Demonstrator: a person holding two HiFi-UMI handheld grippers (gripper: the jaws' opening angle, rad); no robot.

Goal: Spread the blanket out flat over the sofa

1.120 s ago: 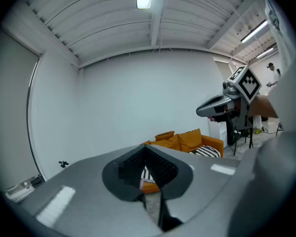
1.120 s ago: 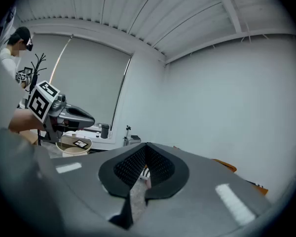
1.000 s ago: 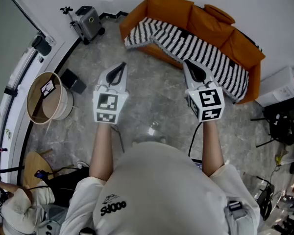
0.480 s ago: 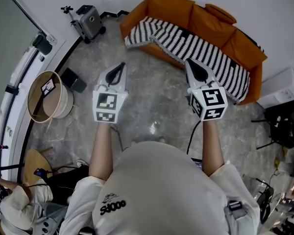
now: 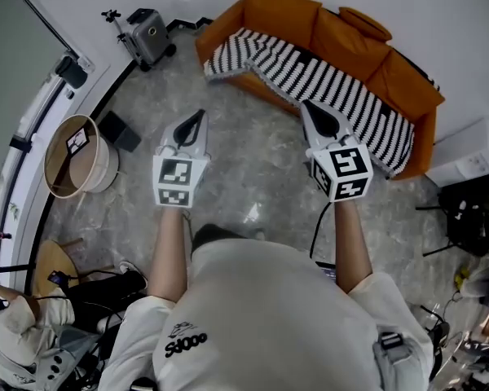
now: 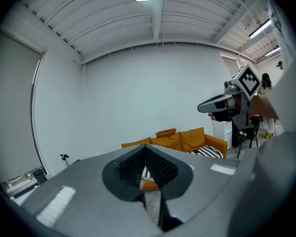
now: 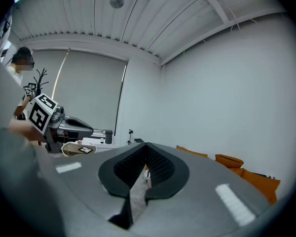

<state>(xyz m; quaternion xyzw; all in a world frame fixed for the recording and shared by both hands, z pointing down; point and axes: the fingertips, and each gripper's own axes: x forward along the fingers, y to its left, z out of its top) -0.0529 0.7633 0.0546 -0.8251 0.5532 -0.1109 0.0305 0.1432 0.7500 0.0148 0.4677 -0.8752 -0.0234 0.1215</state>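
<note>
An orange sofa (image 5: 342, 35) stands against the far wall. A black-and-white striped blanket (image 5: 326, 84) lies spread along its seat and hangs over the front edge. Both grippers are held in the air over the grey floor, short of the sofa and apart from the blanket. My left gripper (image 5: 199, 115) is shut and holds nothing. The right gripper (image 5: 309, 107) points at the blanket's middle, also shut and holding nothing. In the left gripper view the sofa (image 6: 187, 138) and a strip of blanket (image 6: 210, 152) show beyond the shut jaws, with the right gripper (image 6: 203, 107) at the right.
A grey suitcase (image 5: 147, 37) stands by the wall left of the sofa. A round beige tub (image 5: 75, 160) sits at the left, with a dark box (image 5: 119, 132) beside it. A white box (image 5: 471, 141) and black stands (image 5: 464, 218) crowd the right. A person (image 5: 24, 340) crouches at lower left.
Both grippers stay shut and almost still; the right one has drifted slightly left and up. The view has shifted a little, and a dark shoe now shows below the left arm.
</note>
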